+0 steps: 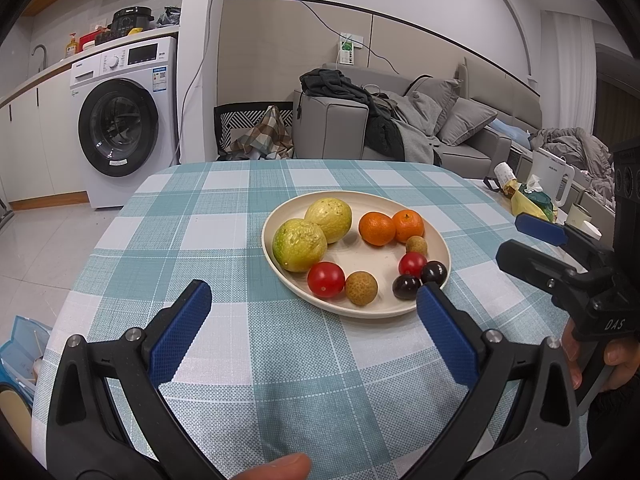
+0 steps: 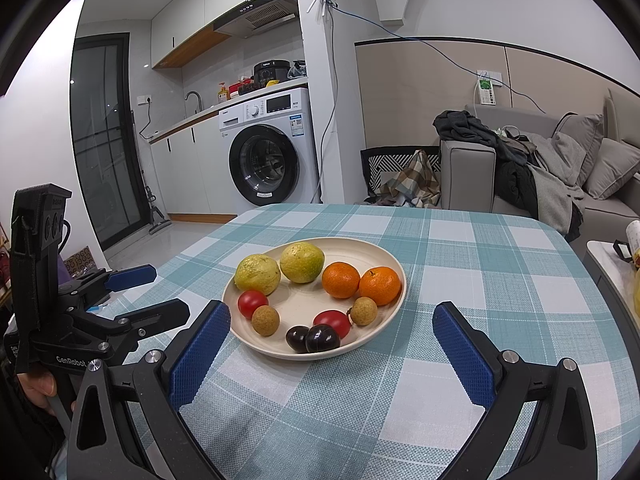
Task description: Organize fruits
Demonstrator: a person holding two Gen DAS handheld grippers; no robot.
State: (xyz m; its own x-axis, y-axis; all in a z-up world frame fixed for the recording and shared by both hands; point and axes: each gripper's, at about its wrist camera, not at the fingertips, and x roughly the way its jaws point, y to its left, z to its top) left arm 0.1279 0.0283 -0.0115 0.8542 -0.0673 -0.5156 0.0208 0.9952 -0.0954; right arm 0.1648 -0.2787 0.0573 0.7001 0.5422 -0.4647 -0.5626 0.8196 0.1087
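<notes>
A cream plate [image 1: 360, 313] [image 2: 360, 246] sits mid-table on the teal checked cloth [image 1: 280, 360]. On it lie two yellow-green round fruits [image 1: 299, 244] [image 2: 258, 273], two mandarins [image 1: 376, 229] [image 2: 341, 280], two red tomatoes [image 1: 326, 279] [image 2: 253, 304], two tan longans [image 1: 361, 288] [image 2: 265, 320] and two dark plums [image 1: 406, 287] [image 2: 322, 338]. My left gripper [image 1: 314, 288] [image 2: 169, 292] is open and empty, just short of the plate's near-left rim. My right gripper [image 2: 331, 309] [image 1: 509, 238] is open and empty too, hovering near the plate's front edge.
The table's rounded far edge [image 2: 400, 210] drops to a tiled floor. A washing machine [image 1: 120, 120] stands at the back left and a grey sofa [image 1: 460, 128] with clothes at the back right. A cluttered side table with a white kettle [image 1: 554, 176] stands to the right.
</notes>
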